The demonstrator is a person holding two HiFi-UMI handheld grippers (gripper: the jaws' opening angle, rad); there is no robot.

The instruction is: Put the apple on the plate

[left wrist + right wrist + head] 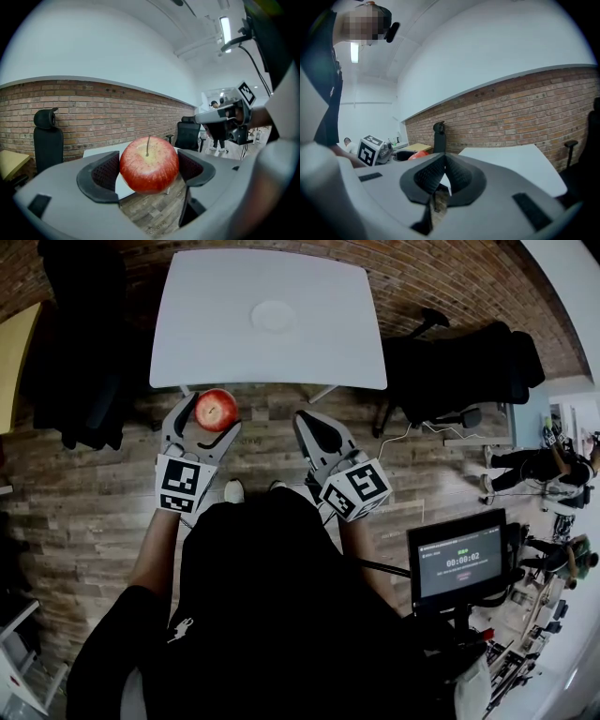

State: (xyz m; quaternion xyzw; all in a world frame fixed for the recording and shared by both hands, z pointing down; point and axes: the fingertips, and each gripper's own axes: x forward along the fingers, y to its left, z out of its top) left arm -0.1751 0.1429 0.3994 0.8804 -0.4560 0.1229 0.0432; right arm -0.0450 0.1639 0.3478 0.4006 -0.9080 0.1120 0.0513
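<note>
At the near edge of the white tabletop (206, 343), the left hand-held gripper (149, 165) has the apple (217, 410) clamped between its jaws. The jaws stand wide because the fruit is wide. The ribbed pads (105, 172) press on its two opposite flanks, at about the widest part, which should give the firmest seat on a round, smooth body. The stem points up, so the apple rides upright and can be set down on its base.

The apple hangs over the wooden floor (94, 493), just short of the tabletop edge. The plate (273, 315) lies empty in the far half of the tabletop, near the middle of its width and well apart from the fruit. The task therefore appears to be in its carry step: grasp done, placement not yet done.

The right hand-held gripper (444, 174) has its jaws drawn together with nothing between them. It is held beside the left one and short of the tabletop, and it looks idle here, since a one-handed carry needs no support.

The next move probably calls for a forward reach over the tabletop, then a low release above the plate, as a dropped apple could roll off the shallow rim
</note>
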